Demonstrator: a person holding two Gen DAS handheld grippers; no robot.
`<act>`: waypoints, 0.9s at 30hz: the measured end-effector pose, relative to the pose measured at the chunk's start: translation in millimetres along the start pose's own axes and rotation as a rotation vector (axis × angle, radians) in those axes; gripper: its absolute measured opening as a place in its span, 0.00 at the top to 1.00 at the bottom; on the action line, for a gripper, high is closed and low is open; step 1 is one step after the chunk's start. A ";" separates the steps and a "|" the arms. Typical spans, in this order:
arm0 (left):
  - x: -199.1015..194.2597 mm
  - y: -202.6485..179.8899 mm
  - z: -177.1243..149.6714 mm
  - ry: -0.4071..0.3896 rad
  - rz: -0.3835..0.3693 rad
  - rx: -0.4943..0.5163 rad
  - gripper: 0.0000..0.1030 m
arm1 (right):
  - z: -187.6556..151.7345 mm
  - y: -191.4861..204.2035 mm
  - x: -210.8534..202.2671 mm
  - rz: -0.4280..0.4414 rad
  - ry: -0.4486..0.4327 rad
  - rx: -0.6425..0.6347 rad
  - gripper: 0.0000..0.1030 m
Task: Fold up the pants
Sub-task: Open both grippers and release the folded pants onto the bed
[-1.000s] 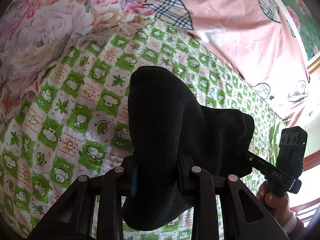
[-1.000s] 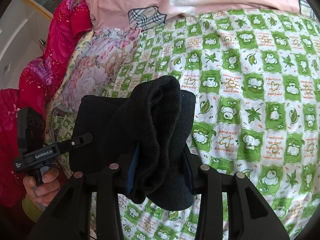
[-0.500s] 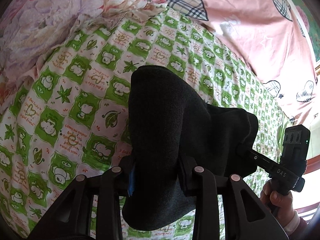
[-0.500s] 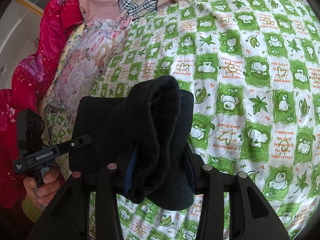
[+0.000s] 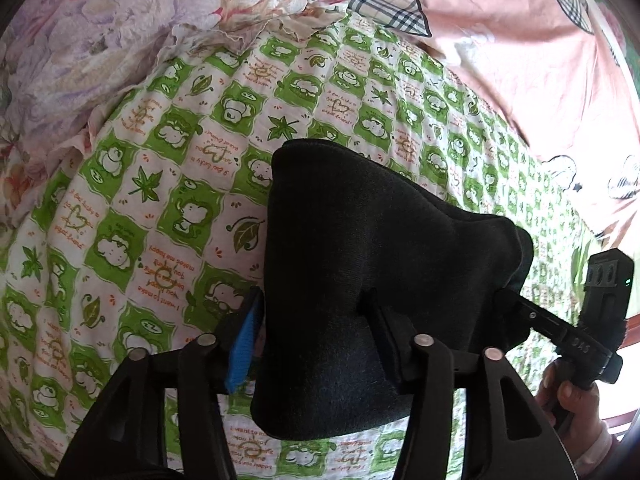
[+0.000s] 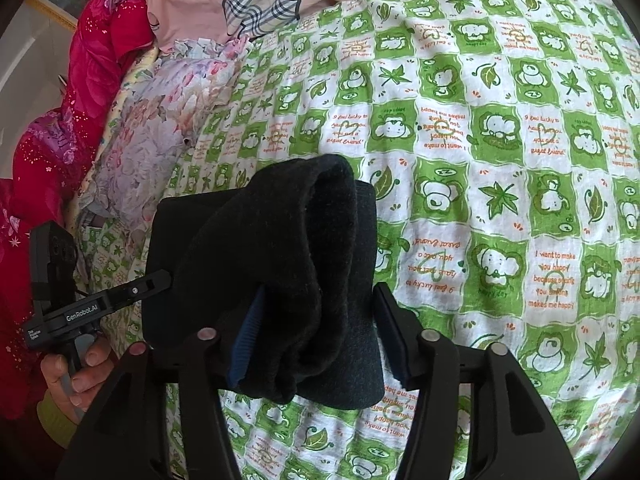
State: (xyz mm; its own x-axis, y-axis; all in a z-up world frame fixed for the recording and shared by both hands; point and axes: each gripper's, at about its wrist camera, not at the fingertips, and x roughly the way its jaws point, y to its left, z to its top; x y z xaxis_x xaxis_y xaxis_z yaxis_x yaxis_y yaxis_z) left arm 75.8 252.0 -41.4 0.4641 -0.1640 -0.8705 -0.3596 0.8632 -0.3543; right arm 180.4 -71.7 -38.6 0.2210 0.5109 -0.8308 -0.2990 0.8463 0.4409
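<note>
The black pants (image 5: pixel 360 264) are folded into a thick bundle and held up over the green and white patterned bedsheet (image 5: pixel 160 184). My left gripper (image 5: pixel 316 332) is shut on one end of the bundle, which hangs over its fingers. My right gripper (image 6: pixel 316 328) is shut on the other end of the pants (image 6: pixel 272 264). The right gripper also shows in the left wrist view (image 5: pixel 576 336) at the right, and the left gripper shows in the right wrist view (image 6: pixel 100 304) at the left, each clamped on the cloth's edge.
A floral quilt (image 5: pixel 100 28) lies bunched at the sheet's far left. A pink cover with plaid hearts (image 5: pixel 500 32) lies beyond the sheet. Red bedding (image 6: pixel 80 92) is piled at the left in the right wrist view. The sheet (image 6: pixel 500 184) stretches out to the right.
Both grippers have moved forward and lower over the sheet, carrying the folded pants. The sheet pattern looks closer. The grips on the cloth have not changed.
</note>
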 end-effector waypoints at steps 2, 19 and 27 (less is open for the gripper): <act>-0.8 -2.0 -0.6 -0.003 0.013 0.013 0.45 | -0.8 -0.3 -0.5 -0.009 -0.002 -0.002 0.39; -27.3 -18.3 -20.2 -0.115 0.154 0.106 0.22 | -20.3 26.6 -24.7 -0.047 -0.074 -0.059 0.22; -40.1 -33.8 -41.6 -0.147 0.254 0.163 0.20 | -37.6 56.9 -37.5 -0.099 -0.142 -0.189 0.15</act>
State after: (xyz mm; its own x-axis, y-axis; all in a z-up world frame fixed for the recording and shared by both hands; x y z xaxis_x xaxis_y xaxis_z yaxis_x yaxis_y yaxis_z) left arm 35.7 209.5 -8.8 0.4922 0.1266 -0.8612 -0.3504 0.9345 -0.0628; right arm 120.2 -48.4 4.9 0.3821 0.4542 -0.8048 -0.4348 0.8568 0.2771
